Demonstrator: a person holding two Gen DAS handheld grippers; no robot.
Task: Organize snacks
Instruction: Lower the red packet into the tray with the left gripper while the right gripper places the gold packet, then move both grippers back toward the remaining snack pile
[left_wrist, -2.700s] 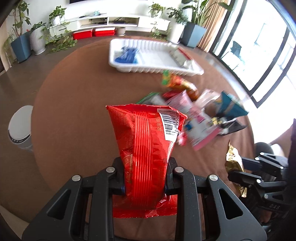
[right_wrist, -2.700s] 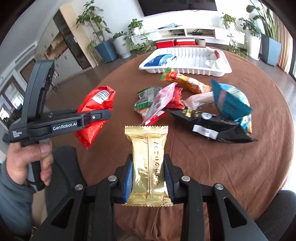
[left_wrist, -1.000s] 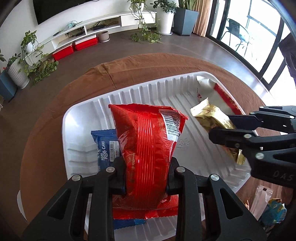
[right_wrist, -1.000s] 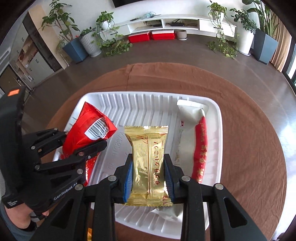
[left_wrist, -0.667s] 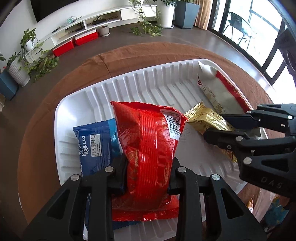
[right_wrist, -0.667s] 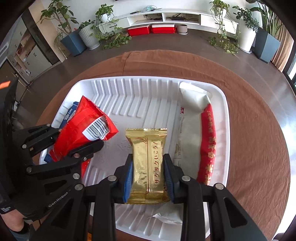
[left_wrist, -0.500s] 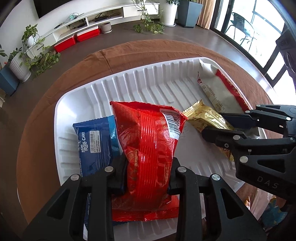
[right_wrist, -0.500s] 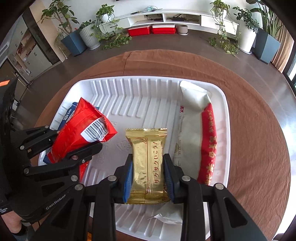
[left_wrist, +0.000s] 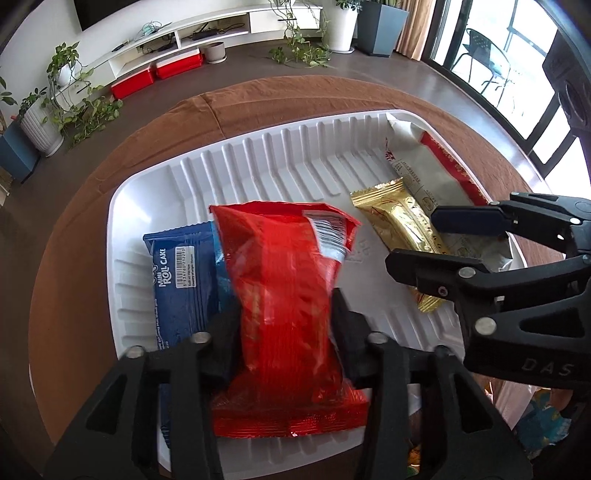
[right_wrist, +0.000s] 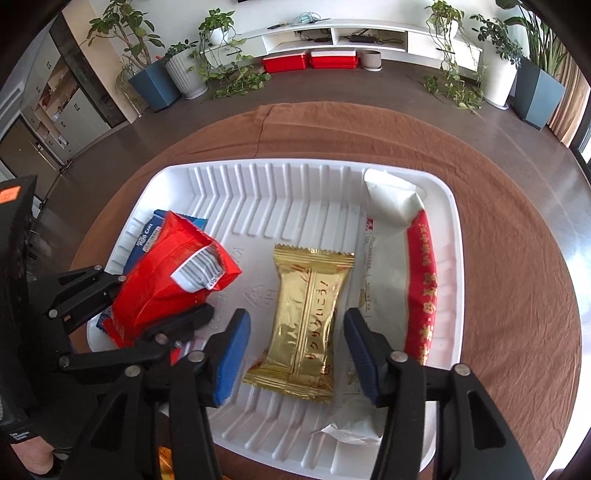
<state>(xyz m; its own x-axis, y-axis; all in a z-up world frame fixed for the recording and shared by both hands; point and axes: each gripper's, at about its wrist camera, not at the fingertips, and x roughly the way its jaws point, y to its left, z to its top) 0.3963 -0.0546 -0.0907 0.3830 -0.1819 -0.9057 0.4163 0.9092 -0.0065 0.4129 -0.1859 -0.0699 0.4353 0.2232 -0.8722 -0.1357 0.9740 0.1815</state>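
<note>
A white ribbed tray (left_wrist: 122, 206) (right_wrist: 456, 258) lies under both grippers. My left gripper (left_wrist: 286, 328) (right_wrist: 147, 295) is opening. The red snack bag (left_wrist: 284, 288) (right_wrist: 162, 284) sits blurred between its fingers, slipping free onto a blue Mini Roll Cake pack (left_wrist: 181, 273) (right_wrist: 147, 232). My right gripper (right_wrist: 295, 354) (left_wrist: 454, 243) is opening too. There are gaps between its blue pads and the gold wafer pack (right_wrist: 306, 314) (left_wrist: 399, 221), which rests on the tray floor. A white-and-red pack (right_wrist: 391, 240) (left_wrist: 424, 166) lies along the tray's right side.
The tray sits on a round table with a brown cloth (right_wrist: 517, 221). More loose snacks (left_wrist: 543, 417) show at the near right edge, below the right gripper. Beyond the table are dark floor, potted plants and a low white shelf.
Both grippers carried their packs from the table to over the tray and lowered them. In the last half second both sets of jaws spread, and the red bag and gold pack dropped free.
</note>
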